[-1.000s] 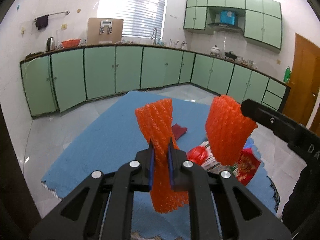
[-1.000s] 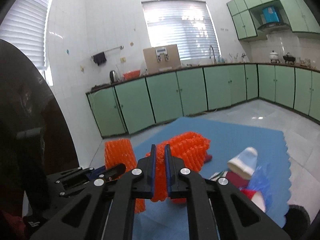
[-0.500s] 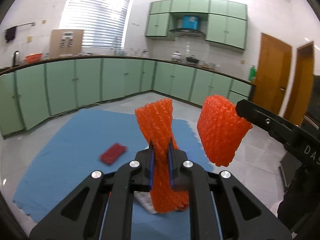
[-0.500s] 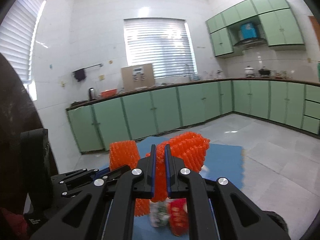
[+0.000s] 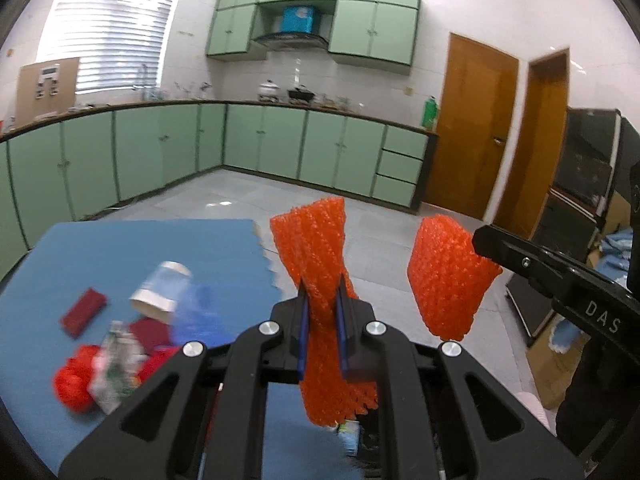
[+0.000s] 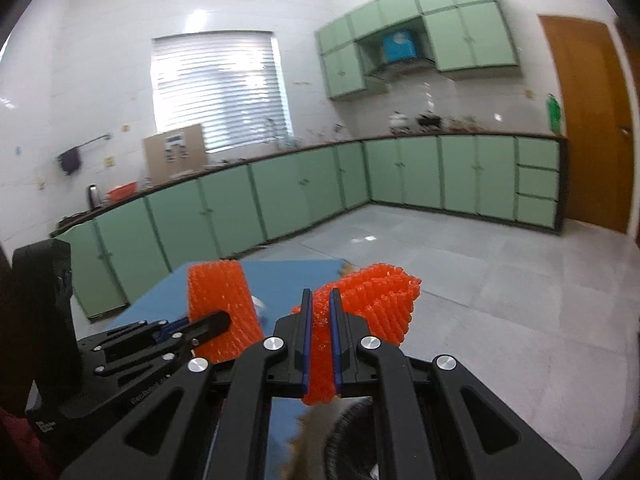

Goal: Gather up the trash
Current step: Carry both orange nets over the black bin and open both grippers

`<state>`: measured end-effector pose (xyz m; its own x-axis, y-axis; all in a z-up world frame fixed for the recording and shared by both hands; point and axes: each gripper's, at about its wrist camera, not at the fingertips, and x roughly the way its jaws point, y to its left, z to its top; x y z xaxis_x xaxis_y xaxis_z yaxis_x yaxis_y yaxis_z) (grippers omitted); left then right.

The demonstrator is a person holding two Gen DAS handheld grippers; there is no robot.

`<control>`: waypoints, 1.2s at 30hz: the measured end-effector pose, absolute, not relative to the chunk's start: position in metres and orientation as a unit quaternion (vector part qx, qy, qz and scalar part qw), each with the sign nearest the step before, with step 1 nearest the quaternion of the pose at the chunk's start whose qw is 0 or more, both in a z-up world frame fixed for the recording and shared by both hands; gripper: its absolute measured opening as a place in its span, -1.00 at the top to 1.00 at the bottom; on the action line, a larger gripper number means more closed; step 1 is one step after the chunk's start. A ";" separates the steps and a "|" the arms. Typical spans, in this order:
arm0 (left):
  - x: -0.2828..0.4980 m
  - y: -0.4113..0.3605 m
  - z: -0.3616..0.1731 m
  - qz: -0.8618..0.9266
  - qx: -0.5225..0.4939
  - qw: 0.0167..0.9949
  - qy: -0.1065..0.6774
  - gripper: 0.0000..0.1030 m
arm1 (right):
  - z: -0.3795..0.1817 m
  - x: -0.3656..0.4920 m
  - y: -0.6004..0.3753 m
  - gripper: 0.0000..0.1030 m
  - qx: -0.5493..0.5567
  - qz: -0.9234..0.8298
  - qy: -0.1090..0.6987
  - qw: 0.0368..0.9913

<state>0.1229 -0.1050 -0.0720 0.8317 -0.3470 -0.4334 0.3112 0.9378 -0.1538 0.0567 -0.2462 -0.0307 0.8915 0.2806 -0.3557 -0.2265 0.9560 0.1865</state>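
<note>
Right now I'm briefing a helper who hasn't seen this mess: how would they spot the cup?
Find the blue mat on the kitchen floor. In the litter on it, the paper cup lies tipped on its side, right of the dark red packet. It is the only pale, round-rimmed thing there.

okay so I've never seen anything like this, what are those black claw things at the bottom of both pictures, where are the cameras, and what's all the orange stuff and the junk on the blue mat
There is no robot here. A person holds a two-finger gripper in each hand, and each gripper has a wide-angle camera looking forward along its fingers. That is why black fingers fill the bottom of both pictures.

One picture comes from the left gripper, the other from the right gripper. Each is shut on its own orange foam net: the left net and the right net. Each camera also catches the other gripper off to its side.

The room is a kitchen with green cabinets. On the blue mat lies trash not yet collected: a paper cup, a dark red packet and a blurred heap of red and white wrappers.
</note>
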 end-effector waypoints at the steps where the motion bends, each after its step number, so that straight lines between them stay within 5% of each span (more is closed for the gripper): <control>1: 0.126 -0.112 -0.077 -0.175 -0.036 0.955 0.236 0.80 | -0.034 0.058 -0.252 0.85 0.070 0.124 0.196 0.970; 23: 0.198 -0.200 -0.189 -0.213 0.006 0.915 0.344 0.68 | -0.167 0.119 -0.331 0.76 0.112 0.061 0.321 0.938; 29: 0.206 -0.199 -0.183 -0.212 -0.004 0.914 0.346 0.32 | -0.166 0.118 -0.341 0.32 0.118 0.043 0.320 0.939; 32: 0.204 -0.194 -0.176 -0.210 -0.010 0.916 0.342 0.13 | -0.157 0.112 -0.341 -0.14 0.116 0.027 0.308 0.944; 34: 0.202 -0.188 -0.169 -0.205 -0.017 0.920 0.334 -0.31 | -0.150 0.107 -0.340 -0.61 0.110 0.008 0.295 0.949; 36: 0.197 -0.184 -0.164 -0.204 -0.020 0.923 0.327 -0.35 | -0.142 0.101 -0.340 -0.71 0.105 -0.010 0.282 0.954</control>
<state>0.1970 -0.1840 -0.1642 0.7033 -0.3896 -0.5946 0.3636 0.9159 -0.1700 0.1008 -0.3400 -0.1417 0.8408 0.0400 -0.5399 0.0782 0.9778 0.1943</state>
